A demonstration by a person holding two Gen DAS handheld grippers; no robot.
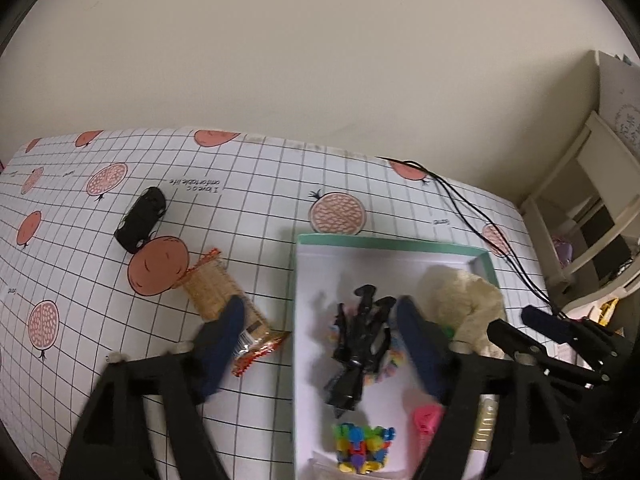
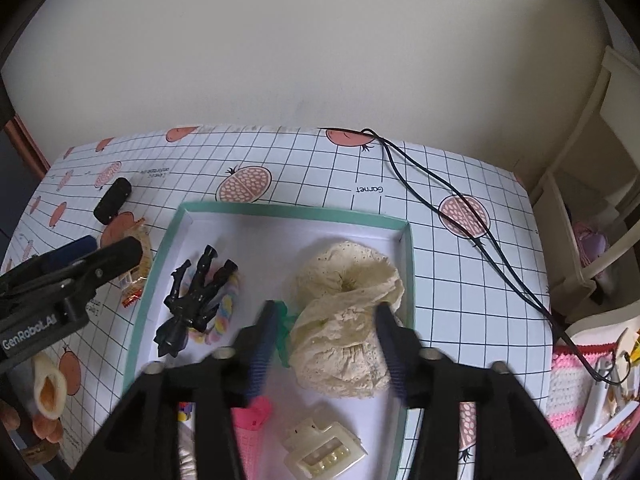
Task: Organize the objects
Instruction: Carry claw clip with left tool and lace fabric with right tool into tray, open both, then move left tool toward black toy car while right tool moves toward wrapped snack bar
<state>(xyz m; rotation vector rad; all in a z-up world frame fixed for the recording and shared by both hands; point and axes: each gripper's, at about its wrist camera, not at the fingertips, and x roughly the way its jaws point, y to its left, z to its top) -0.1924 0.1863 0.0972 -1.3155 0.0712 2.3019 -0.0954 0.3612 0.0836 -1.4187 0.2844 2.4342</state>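
A teal-rimmed white box (image 1: 392,244) (image 2: 288,212) lies on the gridded tablecloth. Inside are a black toy figure (image 1: 360,344) (image 2: 196,296) on a pastel scrunchie (image 2: 224,316), a cream lace cloth (image 1: 460,296) (image 2: 348,320), a colourful block toy (image 1: 362,446), a pink item (image 2: 252,420) and a cream hair claw (image 2: 324,448). My left gripper (image 1: 320,304) (image 2: 112,246) is open and straddles the box's left wall. Its left finger covers part of a cracker packet (image 1: 216,292) lying outside the box. My right gripper (image 2: 326,308) (image 1: 516,320) is open with the lace cloth between its fingers.
A black oblong object (image 1: 142,220) (image 2: 114,200) lies at the far left of the cloth. Black cables (image 2: 460,208) cross the right side. A cream shelf unit (image 2: 580,208) stands to the right, a crocheted pink-and-white piece (image 2: 576,384) near it. Shell-like bits (image 2: 48,388) lie front left.
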